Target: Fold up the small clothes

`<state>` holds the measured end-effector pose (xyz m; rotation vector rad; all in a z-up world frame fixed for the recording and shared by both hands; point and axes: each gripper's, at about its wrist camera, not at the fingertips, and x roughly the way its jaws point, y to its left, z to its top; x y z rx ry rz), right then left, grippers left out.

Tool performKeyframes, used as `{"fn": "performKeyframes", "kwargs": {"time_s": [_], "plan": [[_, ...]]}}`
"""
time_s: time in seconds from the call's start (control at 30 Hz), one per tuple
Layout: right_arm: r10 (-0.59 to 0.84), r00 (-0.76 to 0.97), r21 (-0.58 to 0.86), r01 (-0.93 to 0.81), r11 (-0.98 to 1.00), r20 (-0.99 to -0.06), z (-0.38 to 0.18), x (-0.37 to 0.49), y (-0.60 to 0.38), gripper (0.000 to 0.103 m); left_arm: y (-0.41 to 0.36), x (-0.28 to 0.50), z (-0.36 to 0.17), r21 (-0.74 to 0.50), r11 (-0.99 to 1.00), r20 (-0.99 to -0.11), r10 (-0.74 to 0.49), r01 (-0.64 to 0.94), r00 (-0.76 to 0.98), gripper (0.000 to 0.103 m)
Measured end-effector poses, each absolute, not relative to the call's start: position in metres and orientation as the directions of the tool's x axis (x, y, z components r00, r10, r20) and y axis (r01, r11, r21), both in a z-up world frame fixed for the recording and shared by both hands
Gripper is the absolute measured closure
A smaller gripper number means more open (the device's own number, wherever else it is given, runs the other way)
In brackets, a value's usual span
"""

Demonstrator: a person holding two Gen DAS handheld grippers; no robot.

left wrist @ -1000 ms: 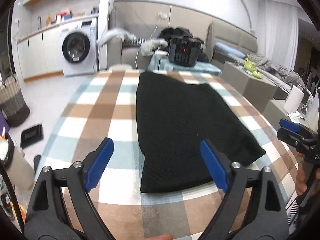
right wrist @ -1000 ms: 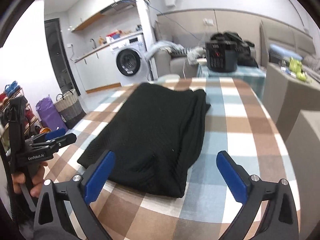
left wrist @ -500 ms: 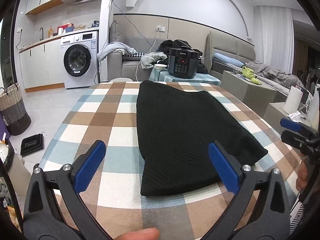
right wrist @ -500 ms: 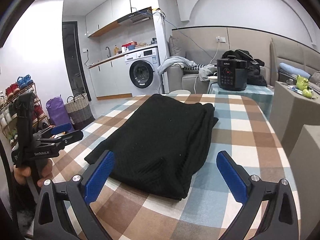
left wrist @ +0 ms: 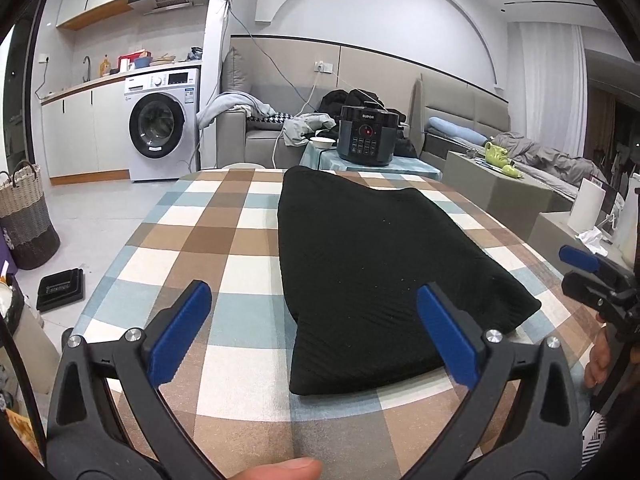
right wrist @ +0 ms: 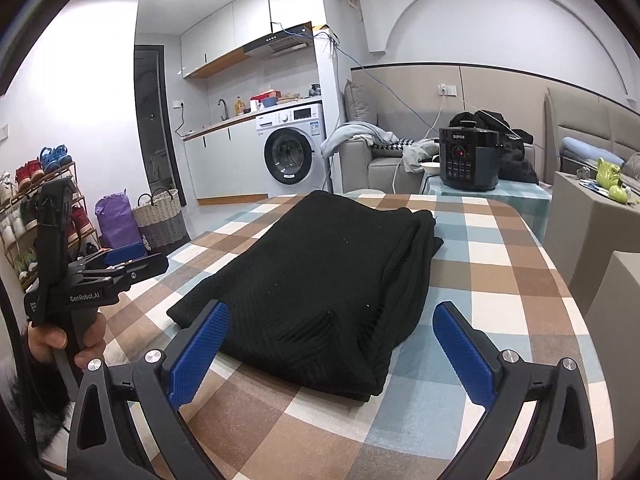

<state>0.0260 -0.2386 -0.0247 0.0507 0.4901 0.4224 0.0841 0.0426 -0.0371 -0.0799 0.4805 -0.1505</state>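
a: both jaws wide apart, nothing between them. left gripper (left wrist: 314,328) just finished opening further, right gripper (right wrist: 334,344) spread wide too, both held short of the cloth.

b: and the black knitted garment (left wrist: 372,256)?

a: lying on the checked tablecloth (left wrist: 208,240), folded into a long thick stack, near end just in front of both grippers, far end close to the far table edge.

b: possible trouble from here?

a: layers visible along the right side of the stack, so pinching only the top layer probably opens the fold again. also knit looks heavy and soft; lifting the near end by one corner only may drag the stack crooked. pushing it forward may send the far end over the edge.

b: count, please.

a: one garment on the table, two grippers, four blue pads (right wrist: 198,354). behind: one washing machine (left wrist: 162,124), one pressure cooker (left wrist: 368,136), one woven basket (left wrist: 26,216).
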Motion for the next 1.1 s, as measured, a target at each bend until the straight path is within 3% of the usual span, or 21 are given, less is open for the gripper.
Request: {"fn": "performKeyframes", "kwargs": {"time_s": [1.1], "plan": [[0.408, 0.820, 0.153, -0.379, 0.913, -0.402, -0.0250, 0.0220, -0.2420, 0.000, 0.0373, 0.0839, -0.0400, -0.093, 0.985, -0.442, -0.171, 0.145, 0.880, 0.001]]}}
